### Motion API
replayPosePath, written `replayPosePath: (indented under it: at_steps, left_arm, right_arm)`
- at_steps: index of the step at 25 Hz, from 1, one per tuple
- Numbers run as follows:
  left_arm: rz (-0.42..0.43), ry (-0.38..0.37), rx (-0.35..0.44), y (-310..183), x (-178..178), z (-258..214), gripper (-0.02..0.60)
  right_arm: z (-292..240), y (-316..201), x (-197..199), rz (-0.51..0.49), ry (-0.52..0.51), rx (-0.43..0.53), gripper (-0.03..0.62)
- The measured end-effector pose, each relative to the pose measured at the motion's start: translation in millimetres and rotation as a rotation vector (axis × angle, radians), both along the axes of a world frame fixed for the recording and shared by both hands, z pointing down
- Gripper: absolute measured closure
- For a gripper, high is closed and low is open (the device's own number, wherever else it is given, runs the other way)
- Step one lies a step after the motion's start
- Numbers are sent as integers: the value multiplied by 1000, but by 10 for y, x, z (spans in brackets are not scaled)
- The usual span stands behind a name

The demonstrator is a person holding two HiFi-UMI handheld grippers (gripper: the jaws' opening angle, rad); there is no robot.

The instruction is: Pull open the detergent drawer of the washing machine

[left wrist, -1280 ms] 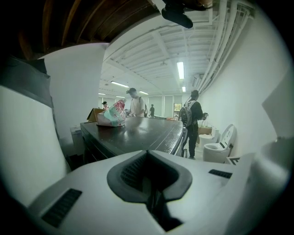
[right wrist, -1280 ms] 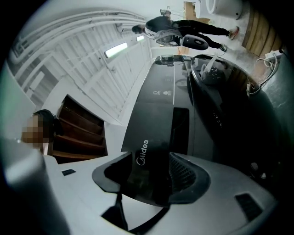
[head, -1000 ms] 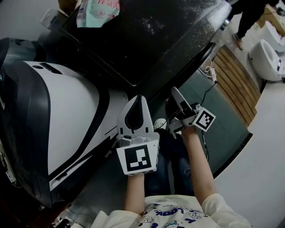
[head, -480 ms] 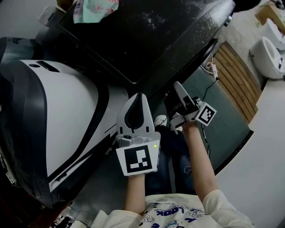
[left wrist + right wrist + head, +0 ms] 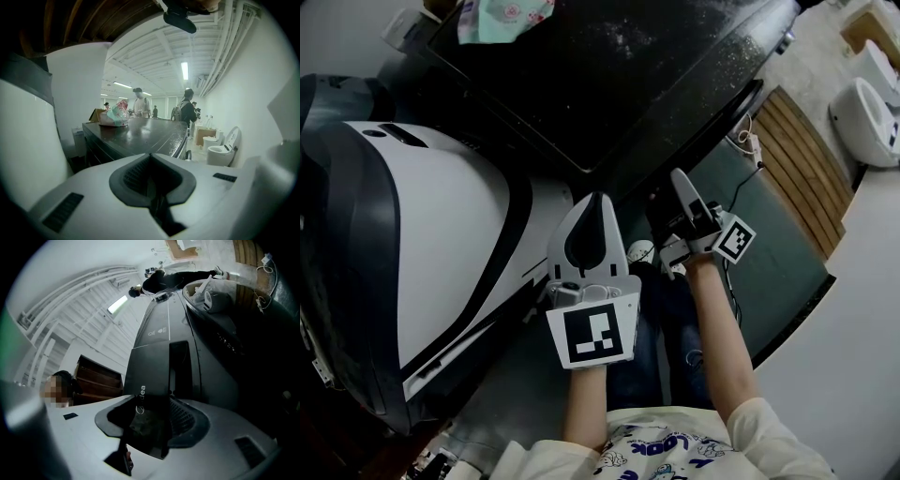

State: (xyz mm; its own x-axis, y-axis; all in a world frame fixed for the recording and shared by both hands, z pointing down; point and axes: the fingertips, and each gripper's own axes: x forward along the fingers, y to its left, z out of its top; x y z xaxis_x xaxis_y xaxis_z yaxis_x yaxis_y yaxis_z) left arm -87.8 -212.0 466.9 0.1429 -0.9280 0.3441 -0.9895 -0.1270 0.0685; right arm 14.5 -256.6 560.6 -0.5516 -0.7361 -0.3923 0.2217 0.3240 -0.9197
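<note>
The dark washing machine (image 5: 609, 84) fills the top of the head view, its front edge facing down and right. My right gripper (image 5: 678, 178) reaches up to that front. In the right gripper view, the dark detergent drawer front (image 5: 152, 366), with pale lettering on it, runs down between the jaws of the right gripper (image 5: 150, 404). These jaws have just been closing with the drawer front between them, and I see no firm pinch. My left gripper (image 5: 594, 201) hangs in front of me, shut on nothing, and the left gripper (image 5: 151, 158) points across the machine's top.
A big white and dark appliance (image 5: 431, 244) stands close at the left. A patterned bag (image 5: 502, 19) lies on the machine's top. A wooden slat panel (image 5: 797, 169), a cable with a plug (image 5: 748, 145) and white toilets (image 5: 867, 112) are at the right. People (image 5: 187, 110) stand far back.
The right gripper has tilted and rolled a little against the machine's front. The left gripper has kept its place.
</note>
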Motion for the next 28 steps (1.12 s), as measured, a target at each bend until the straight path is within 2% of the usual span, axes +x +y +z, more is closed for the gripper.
replayPosePath:
  at_steps: [14,28]
  left_arm:
    - [-18,6,1,71,6,-54,568]
    - [18,-1,-5,209,211,-62,568]
  right_arm:
    - [3,161,141,3,7,0,382]
    - [21,449,439,14,1,-8,390]
